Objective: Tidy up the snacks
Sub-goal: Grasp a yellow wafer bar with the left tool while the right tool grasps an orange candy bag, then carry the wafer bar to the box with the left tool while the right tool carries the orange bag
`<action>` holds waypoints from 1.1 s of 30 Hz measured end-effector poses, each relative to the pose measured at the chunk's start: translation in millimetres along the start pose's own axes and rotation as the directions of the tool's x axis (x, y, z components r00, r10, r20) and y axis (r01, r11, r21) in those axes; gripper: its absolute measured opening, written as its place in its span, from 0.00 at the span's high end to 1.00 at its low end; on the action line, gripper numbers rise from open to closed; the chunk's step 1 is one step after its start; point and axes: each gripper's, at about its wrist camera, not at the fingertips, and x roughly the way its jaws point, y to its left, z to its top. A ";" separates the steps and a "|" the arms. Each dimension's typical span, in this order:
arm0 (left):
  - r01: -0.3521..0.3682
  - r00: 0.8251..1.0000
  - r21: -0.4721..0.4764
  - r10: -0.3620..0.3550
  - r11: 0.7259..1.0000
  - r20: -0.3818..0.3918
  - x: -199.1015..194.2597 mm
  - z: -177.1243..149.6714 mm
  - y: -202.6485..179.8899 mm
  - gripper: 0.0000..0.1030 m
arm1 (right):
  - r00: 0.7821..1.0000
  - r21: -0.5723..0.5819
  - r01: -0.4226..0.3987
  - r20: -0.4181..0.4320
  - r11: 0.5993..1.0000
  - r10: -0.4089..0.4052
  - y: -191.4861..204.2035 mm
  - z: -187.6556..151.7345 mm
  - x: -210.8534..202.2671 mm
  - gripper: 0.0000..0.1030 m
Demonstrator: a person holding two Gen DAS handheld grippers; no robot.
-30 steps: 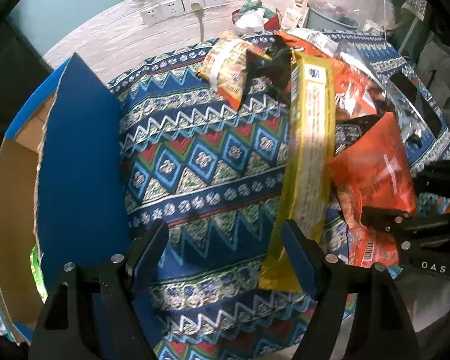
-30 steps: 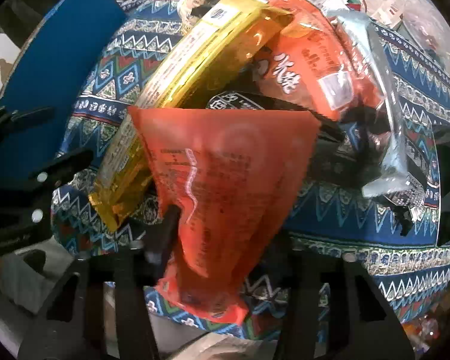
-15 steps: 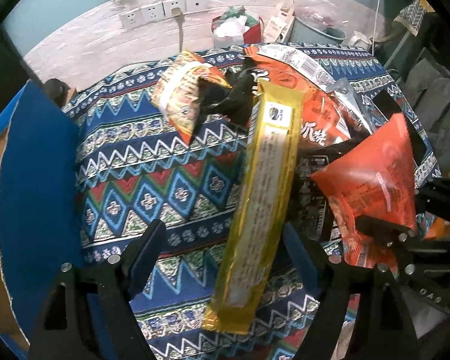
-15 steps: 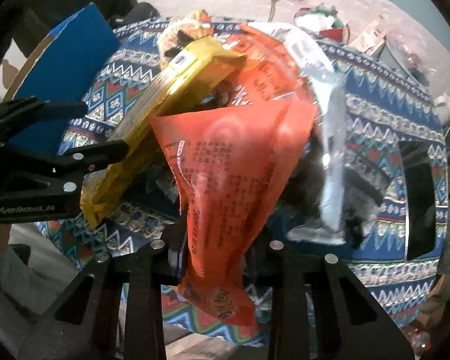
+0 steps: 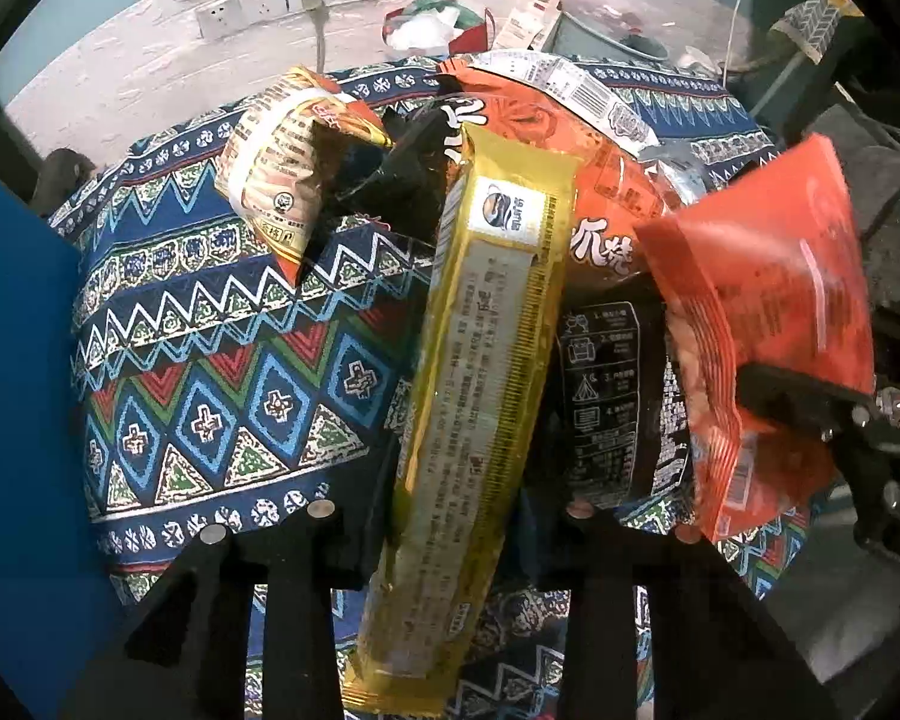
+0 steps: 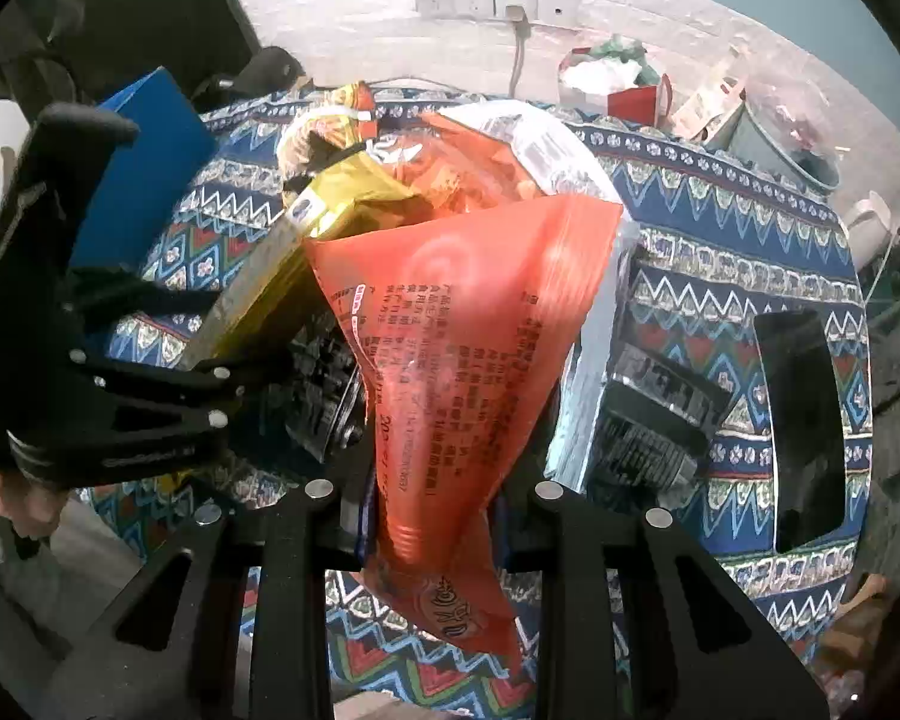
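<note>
**Snacks gripped in both hands above the pile**

Snacks lie heaped on the far right part of the tabletop [image 5: 222, 360], which wears a blue zigzag-patterned cloth, and I now hold 2 of them. My left hand-held gripper [image 5: 450, 516] has just been closing, and its pads now pinch the long gold biscuit pack [image 5: 480, 372] near its lower end. The pack's long axis runs straight away from me, along the fingers, its far end resting against the pile. My right hand-held gripper [image 6: 432, 492] has just been closing too, and it clamps the orange snack pouch [image 6: 462, 324] low down, so the pouch fans upward into a wide, crinkled triangle.

The relation that matters next: the blue-sided cardboard box [image 5: 18, 390] stands at the left edge of the tabletop, on my left hand's side, so I judge the gold pack has the shorter trip and should go first. Its length will need lining up with the box opening.

The gold pack is stiff, glossy foil, a slim rectangular bar. The pouch is soft, slippery film, partly limp, and may sag. Behind them sit a large orange noodle bag [image 5: 606, 180], a black printed packet [image 5: 612, 396] and a cream-and-orange crisp bag [image 5: 282, 174], all shiny and crumpled.
</note>
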 end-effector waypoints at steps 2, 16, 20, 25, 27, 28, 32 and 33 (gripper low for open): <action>-0.033 0.999 0.034 0.032 0.999 0.016 -3.0 -2.4 -4.9 0.68 | 1.000 -0.007 0.004 0.011 1.000 -0.004 0.9 2.2 -1.8 0.75; -0.148 0.985 0.014 0.146 0.989 0.088 -44.6 -20.9 11.7 0.68 | 0.998 -0.038 0.002 0.067 0.999 0.000 13.0 14.8 -14.6 0.79; -0.161 0.981 -0.009 0.161 0.987 0.111 -62.8 -24.6 18.5 0.68 | 0.996 -0.055 0.007 0.089 0.998 -0.002 19.1 18.6 -19.2 0.79; -0.181 0.973 -0.035 0.184 0.983 0.140 -84.1 -31.4 26.3 0.68 | 0.994 -0.066 0.002 0.112 0.998 0.005 26.1 22.2 -27.8 0.79; -0.189 0.969 -0.046 0.194 0.981 0.151 -91.8 -32.8 31.7 0.68 | 0.993 -0.070 -0.001 0.121 0.998 0.009 28.7 24.5 -32.1 0.79; -0.197 0.966 -0.058 0.204 0.979 0.161 -97.5 -33.9 34.7 0.68 | 0.992 -0.071 -0.001 0.126 0.997 0.010 29.9 25.6 -34.3 0.79; -0.214 0.953 -0.084 0.227 0.973 0.199 -113.6 -34.2 43.5 0.68 | 0.989 -0.076 -0.001 0.149 0.997 0.013 35.2 32.2 -44.5 0.79; -0.214 0.951 -0.092 0.229 0.972 0.209 -117.6 -34.0 45.6 0.68 | 0.988 -0.077 -0.002 0.152 0.997 0.014 35.8 33.8 -45.9 0.79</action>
